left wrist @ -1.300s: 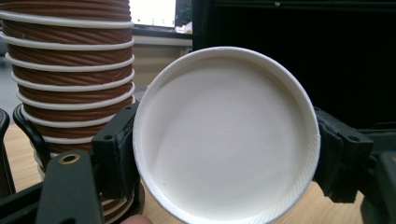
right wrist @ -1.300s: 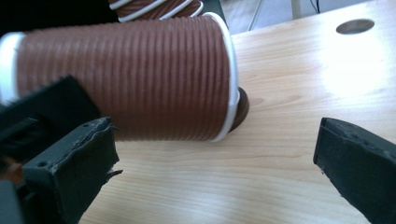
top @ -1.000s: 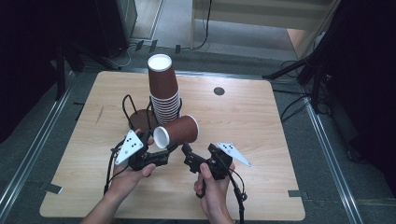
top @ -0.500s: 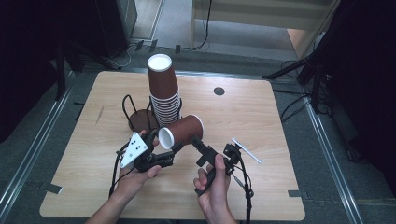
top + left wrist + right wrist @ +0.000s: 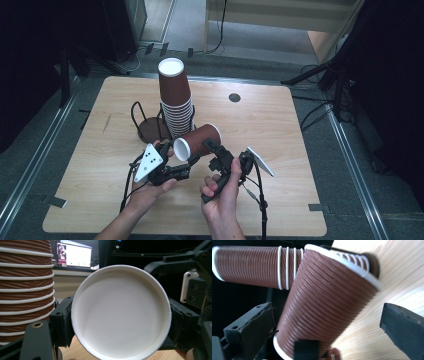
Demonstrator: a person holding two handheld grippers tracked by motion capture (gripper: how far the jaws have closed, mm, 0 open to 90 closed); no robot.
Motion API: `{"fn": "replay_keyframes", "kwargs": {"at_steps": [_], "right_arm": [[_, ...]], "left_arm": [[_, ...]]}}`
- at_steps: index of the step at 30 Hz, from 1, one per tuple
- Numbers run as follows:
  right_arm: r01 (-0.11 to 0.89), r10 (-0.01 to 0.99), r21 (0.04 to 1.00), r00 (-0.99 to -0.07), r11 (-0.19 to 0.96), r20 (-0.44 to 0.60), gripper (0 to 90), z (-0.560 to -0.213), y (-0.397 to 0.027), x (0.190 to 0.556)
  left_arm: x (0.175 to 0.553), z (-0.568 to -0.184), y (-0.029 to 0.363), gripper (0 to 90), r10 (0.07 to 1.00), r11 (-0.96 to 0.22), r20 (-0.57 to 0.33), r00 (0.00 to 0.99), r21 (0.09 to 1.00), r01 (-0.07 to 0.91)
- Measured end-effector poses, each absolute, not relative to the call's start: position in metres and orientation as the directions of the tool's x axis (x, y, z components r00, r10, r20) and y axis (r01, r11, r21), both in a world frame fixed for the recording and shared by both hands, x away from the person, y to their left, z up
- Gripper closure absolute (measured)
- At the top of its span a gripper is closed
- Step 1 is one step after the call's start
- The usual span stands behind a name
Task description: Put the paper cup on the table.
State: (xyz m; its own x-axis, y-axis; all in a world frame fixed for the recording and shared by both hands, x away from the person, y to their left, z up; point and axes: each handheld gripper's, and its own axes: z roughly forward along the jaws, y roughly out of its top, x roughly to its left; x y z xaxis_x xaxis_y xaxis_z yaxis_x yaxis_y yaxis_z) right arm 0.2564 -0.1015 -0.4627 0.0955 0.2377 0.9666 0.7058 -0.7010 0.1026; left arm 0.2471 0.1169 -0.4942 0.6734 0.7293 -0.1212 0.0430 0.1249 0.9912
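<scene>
High view shows the left gripper (image 5: 176, 161) fingers closed on a plain brown cup (image 5: 200, 141). Right gripper (image 5: 220, 152) fingers stand open around it. No writing is readable.

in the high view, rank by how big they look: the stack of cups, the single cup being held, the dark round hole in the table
1. stack of cups, tallest and bulkiest.
2. single cup, held on its side above the table, so nearer the camera; clearly smaller than the stack all the same.
3. dark round hole, by far the smallest.

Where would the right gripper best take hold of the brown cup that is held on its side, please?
Probably on the cup's ribbed wall just behind the wide rim, coming across it from the near side. The left gripper already clamps the narrow base end, and the right gripper's open jaws straddle the wall.
</scene>
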Motion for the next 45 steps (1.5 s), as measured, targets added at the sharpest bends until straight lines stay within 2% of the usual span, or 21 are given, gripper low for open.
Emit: {"fn": "replay_keyframes", "kwargs": {"at_steps": [7, 14, 29, 34, 41, 42, 44, 45], "right_arm": [[0.717, 0.081, -0.063, 0.165, -0.694, 0.983, 0.0, -0.468, -0.100, 0.265], [0.699, 0.007, -0.148, 0.214, -0.699, 0.977, 0.0, -0.474, -0.100, 0.272], [0.687, -0.087, -0.228, 0.234, -0.690, 0.968, 0.1, -0.484, -0.097, 0.285], [0.686, -0.082, -0.222, 0.232, -0.693, 0.969, 7.6, -0.485, -0.099, 0.285], [0.684, -0.070, -0.199, 0.212, -0.702, 0.975, 10.5, -0.484, -0.099, 0.283], [0.683, -0.065, -0.190, 0.205, -0.705, 0.977, 10.6, -0.484, -0.099, 0.283], [0.683, -0.055, -0.179, 0.199, -0.708, 0.978, 10.9, -0.484, -0.099, 0.283], [0.682, -0.049, -0.172, 0.195, -0.711, 0.980, 11.1, -0.485, -0.099, 0.283]], "left_arm": [[0.245, -0.494, 0.115, 23.6, 0.726, 0.125, -0.111, 0.678, 0.992, 0.028], [0.245, -0.495, 0.114, 23.7, 0.725, 0.105, -0.075, 0.685, 0.995, -0.002], [0.243, -0.494, 0.114, 23.7, 0.706, 0.107, -0.065, 0.706, 0.994, -0.016], [0.242, -0.494, 0.116, 23.2, 0.698, 0.110, -0.061, 0.714, 0.994, -0.022], [0.239, -0.493, 0.119, 22.0, 0.685, 0.135, -0.096, 0.722, 0.991, 0.003], [0.238, -0.492, 0.119, 20.7, 0.686, 0.145, -0.109, 0.719, 0.989, 0.011], [0.238, -0.491, 0.121, 5.0, 0.653, 0.180, -0.161, 0.740, 0.982, 0.055], [0.237, -0.491, 0.123, 0.0, 0.647, 0.186, -0.172, 0.743, 0.980, 0.066]]}}
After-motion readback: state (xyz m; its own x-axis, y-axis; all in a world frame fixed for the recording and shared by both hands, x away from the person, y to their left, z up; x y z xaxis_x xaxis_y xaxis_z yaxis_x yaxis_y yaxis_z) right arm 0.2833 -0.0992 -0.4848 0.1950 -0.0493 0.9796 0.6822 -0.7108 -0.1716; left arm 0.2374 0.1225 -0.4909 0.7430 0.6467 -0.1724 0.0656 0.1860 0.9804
